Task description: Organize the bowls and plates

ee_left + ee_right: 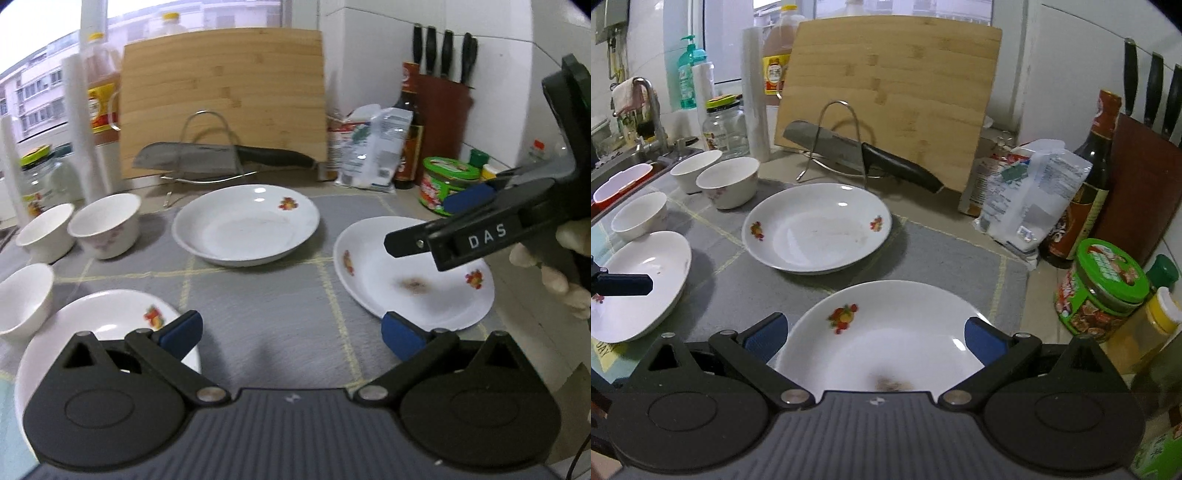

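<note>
Both of our grippers are spread wide and hold nothing. The right gripper (875,338) hovers over the near white shallow plate with a brown smear (886,332); the left gripper (291,334) sits beside the left white plate with a fruit print (110,314). The middle white deep plate (245,225) and three white ceramic bowls (105,225) lie well apart on the grey gridded mat (266,295) of the worktop.

We judge the rim grasp risky: glazed ceramic may slip from the blue pads (982,341), the smear could transfer when stacking, and swinging a plate could knock the green-lidded jar (1104,288) or black-handled cleaver (857,153).
</note>
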Available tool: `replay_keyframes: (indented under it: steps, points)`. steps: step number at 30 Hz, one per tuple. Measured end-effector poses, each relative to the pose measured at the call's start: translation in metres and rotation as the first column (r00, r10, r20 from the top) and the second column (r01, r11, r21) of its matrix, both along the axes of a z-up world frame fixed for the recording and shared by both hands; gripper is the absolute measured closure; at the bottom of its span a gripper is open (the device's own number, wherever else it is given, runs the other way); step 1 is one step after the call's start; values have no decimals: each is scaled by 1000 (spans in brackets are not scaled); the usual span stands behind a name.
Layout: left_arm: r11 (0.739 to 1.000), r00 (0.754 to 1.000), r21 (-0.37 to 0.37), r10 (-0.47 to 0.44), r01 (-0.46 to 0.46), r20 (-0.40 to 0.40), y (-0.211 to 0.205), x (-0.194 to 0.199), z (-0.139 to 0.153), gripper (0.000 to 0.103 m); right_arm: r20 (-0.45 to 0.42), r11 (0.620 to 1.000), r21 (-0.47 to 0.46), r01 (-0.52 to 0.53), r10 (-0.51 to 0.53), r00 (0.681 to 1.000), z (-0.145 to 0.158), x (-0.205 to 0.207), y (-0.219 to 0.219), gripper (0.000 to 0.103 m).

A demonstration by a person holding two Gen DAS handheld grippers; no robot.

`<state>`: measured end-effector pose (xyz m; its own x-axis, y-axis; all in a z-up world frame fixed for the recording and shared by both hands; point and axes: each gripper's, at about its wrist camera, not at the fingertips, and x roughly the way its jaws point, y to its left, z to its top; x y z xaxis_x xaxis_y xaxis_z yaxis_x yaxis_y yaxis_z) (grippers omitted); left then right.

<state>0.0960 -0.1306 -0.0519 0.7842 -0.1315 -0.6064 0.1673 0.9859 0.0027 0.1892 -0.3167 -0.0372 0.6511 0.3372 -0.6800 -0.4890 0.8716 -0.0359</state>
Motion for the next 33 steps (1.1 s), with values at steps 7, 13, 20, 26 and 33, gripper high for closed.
replay_keyframes:
  steps: [7, 13, 20, 26, 33]
  points:
    - [992, 992, -5, 127, -128, -24, 10, -10, 1, 1, -15, 993, 8, -116, 116, 993, -3, -3, 20, 0]
    - [973, 973, 32, 229, -228, -31, 23, -26, 5, 1, -43, 969, 42, -244, 246, 968, -8, -9, 41, 0]
    - [974, 977, 98, 209, -205, -38, 55, -48, 6, 1, -58, 951, 31, -308, 309, 949, -13, -27, 78, 0]
    - [986, 989, 95, 140, -135, -56, 105, -59, 5, 1, -107, 947, 34, -321, 322, 941, -28, -46, 112, 0]
    - [993, 996, 119, 18, -7, -90, 159, -60, -2, 1, -141, 942, 40, -333, 335, 931, -47, -68, 150, 0]
